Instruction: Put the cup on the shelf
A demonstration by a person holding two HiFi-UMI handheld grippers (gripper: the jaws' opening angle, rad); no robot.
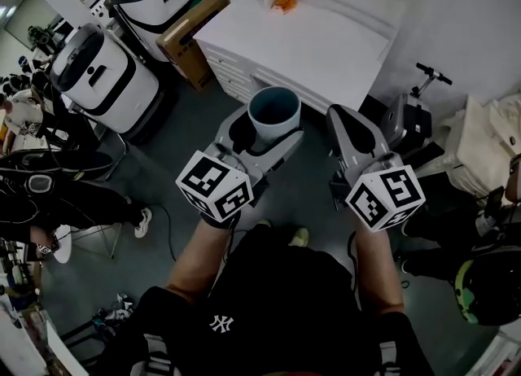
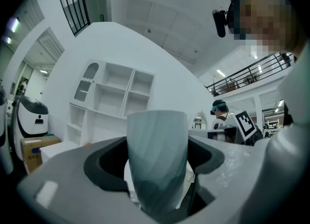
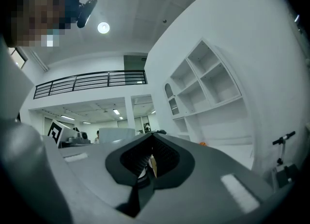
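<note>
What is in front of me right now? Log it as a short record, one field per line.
cup: grey-blue, upright, mouth up, clamped in the left gripper
left gripper: shut on the cup, held out toward the white desk
right gripper: jaws together, nothing between them
shelf: white, open compartments, standing at the back of the desk
desk: white top, small orange item near the shelf
task stage: cup carried in the air, not yet on the shelf
</note>
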